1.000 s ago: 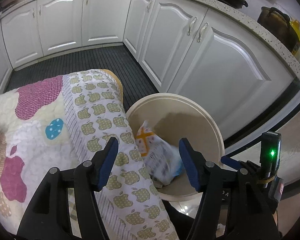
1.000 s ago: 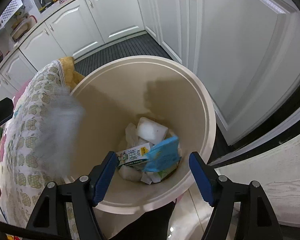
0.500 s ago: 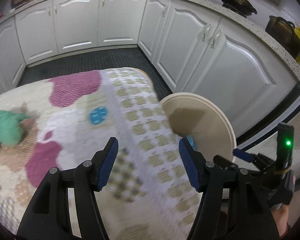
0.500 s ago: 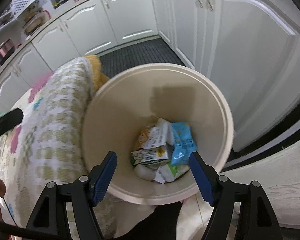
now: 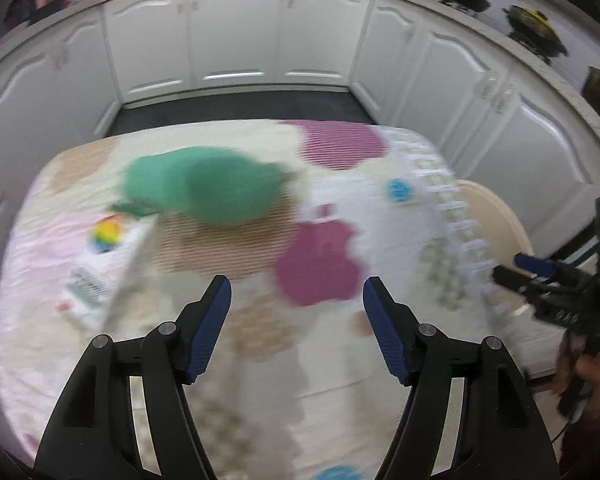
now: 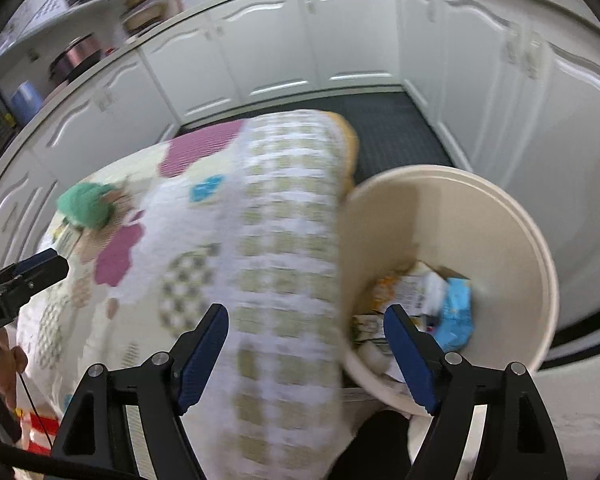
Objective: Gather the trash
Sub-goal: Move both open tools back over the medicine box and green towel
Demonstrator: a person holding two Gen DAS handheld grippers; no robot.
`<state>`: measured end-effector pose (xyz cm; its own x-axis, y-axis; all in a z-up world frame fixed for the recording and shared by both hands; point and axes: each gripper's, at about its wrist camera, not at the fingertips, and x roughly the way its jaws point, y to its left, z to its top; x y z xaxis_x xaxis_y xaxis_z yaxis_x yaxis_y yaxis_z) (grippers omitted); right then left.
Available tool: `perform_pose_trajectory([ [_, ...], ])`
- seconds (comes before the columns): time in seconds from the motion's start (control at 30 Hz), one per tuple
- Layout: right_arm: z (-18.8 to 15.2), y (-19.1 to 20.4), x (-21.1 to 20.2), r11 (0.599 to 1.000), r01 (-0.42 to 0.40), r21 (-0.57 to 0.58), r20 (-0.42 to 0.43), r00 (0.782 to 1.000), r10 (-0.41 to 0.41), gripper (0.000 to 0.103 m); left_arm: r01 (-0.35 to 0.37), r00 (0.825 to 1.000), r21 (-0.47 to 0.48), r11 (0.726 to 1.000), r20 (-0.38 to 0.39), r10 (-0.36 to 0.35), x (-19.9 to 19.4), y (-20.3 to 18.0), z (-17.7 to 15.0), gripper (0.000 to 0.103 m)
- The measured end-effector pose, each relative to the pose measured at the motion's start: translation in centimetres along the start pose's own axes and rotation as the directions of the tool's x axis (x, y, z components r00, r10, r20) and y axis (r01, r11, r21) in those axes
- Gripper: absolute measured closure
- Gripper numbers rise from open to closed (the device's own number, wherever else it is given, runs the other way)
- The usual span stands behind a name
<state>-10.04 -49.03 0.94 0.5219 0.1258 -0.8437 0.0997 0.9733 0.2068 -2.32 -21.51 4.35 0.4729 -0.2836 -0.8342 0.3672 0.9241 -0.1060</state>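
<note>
A cream round bin (image 6: 512, 248) stands on the floor right of the table; it holds several wrappers and cartons (image 6: 424, 300). Its rim also shows in the left wrist view (image 5: 500, 220). A green crumpled item (image 5: 208, 188) lies on the patterned tablecloth (image 5: 320, 208), with a white carton (image 5: 104, 264) to its left. The green item also shows in the right wrist view (image 6: 88, 204). My left gripper (image 5: 296, 304) is open and empty above the table. My right gripper (image 6: 306, 332) is open and empty over the table's edge beside the bin.
White kitchen cabinets (image 5: 236, 48) ring the room, close to the bin on the right. A dark ribbed mat (image 6: 384, 124) covers the floor beyond the table. Pots sit on the counter (image 5: 532, 28).
Both grippers have swung left, away from the bin and over the table. A wrapper that was falling a second ago now lies in the bin. Both stayed open.
</note>
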Motion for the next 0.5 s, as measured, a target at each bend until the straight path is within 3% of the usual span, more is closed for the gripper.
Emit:
perform_pose_trajectory([
  [0.13, 0.8, 3.0, 1.1, 0.998, -0.046, -0.039, -0.020, 0.999, 0.045, 0.025, -0.071, 0.997, -0.030, 0.997, 0.005, 0.071, -0.8, 5.1, -0.4, 0.035],
  [0.27, 1.7, 6.5, 2.1, 0.991, -0.087, -0.099, -0.029, 0.996, 0.084, 0.023, -0.092, 0.996, -0.025, 0.995, 0.008, 0.093, -1.0, 8.9, -0.2, 0.024],
  [0.5, 4.5, 13.7, 3.5, 0.952, -0.144, -0.268, -0.024, 0.989, 0.143, 0.021, -0.106, 0.994, 0.021, 0.994, -0.036, 0.107, 1.1, 11.5, 0.7, 0.024],
])
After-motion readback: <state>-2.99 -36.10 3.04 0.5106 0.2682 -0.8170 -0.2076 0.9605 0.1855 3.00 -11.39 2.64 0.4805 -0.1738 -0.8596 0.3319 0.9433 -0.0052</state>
